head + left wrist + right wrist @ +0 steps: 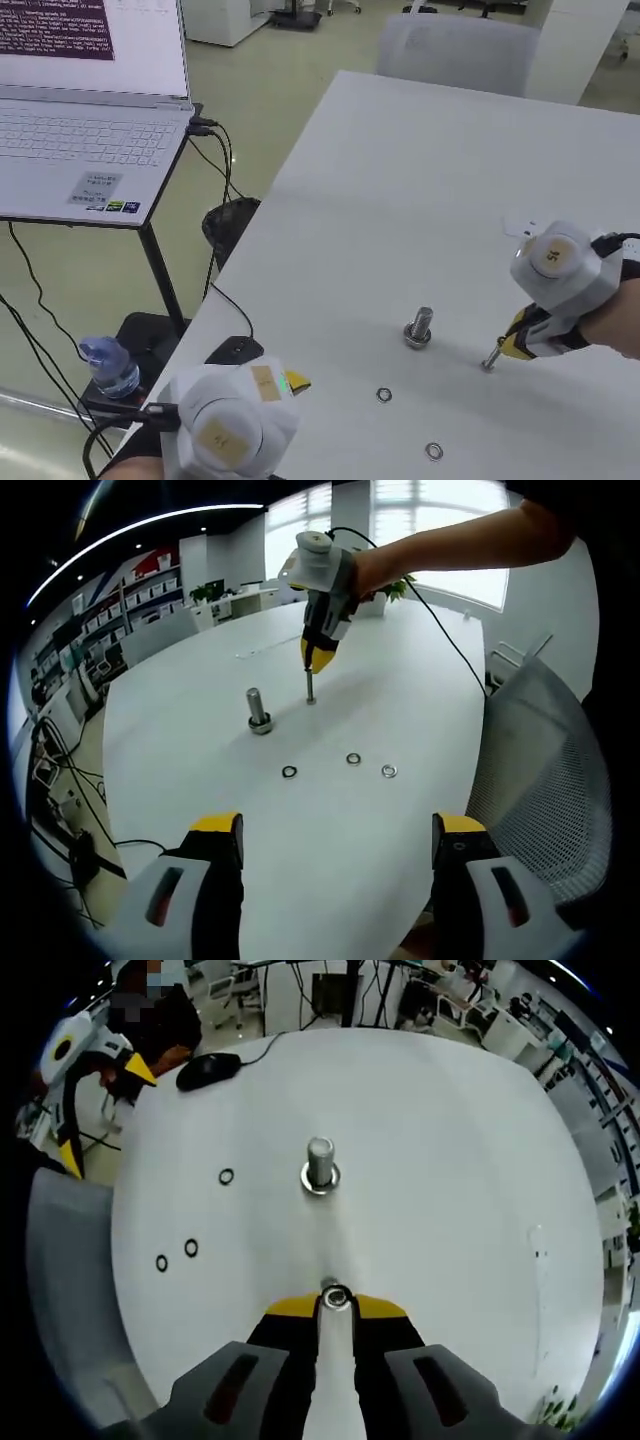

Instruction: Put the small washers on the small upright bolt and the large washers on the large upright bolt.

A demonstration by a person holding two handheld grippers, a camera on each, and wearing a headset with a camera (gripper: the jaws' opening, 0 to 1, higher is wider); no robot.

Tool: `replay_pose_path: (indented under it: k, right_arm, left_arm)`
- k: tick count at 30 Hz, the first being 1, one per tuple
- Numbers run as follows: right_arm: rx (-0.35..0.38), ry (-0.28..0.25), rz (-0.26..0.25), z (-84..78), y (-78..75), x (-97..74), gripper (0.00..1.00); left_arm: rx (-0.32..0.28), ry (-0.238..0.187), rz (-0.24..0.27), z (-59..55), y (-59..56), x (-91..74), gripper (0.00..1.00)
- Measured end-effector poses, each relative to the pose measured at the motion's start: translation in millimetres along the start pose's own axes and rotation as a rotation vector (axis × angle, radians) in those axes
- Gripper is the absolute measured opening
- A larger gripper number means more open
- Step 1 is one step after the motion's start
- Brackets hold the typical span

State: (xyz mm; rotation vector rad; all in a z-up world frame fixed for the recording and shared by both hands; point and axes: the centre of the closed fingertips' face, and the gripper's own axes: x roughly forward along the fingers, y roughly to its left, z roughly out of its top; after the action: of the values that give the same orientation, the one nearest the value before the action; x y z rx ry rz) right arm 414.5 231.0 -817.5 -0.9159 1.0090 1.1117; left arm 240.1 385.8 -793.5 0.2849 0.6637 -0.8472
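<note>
**Head view.** The large bolt (421,322) is seen upright on the table (400,180), with a base washer (416,341) at its foot. The small bolt (490,359) stands at its 4 o'clock, and the right gripper (505,348) is set at its top. Loose washers (384,394) are noted at 6 to 7 o'clock of the large bolt. The left gripper (290,383) is held well apart at 8 o'clock.

**Left gripper view.** The jaws are spread wide and nothing is held. Three loose washers are counted ahead, at 12 o'clock.

**Right gripper view.** The jaws are drawn together on a held washer (335,1298) at the small bolt's top. Whether it is seated cannot be told.

**Progress.** One washer is judged placed and one is in hand. Three are left, and their sizes cannot be told.
</note>
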Motion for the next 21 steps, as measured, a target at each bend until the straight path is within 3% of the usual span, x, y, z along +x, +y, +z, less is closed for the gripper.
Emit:
replay_pose_path:
  k: [11,21]
  right_arm:
    - [-0.021,0.025,0.01,-3.9,-0.2,11.9,0.13]
    - [-0.03,0.057,0.033,-9.4,-0.3,28.5,0.13]
  left_arm:
    - [-0.002,0.018,-0.024,-4.7,-8.9,2.2,0.74]
    - [-0.011,0.026,-0.03,-9.1,-9.6,-0.2,0.72]
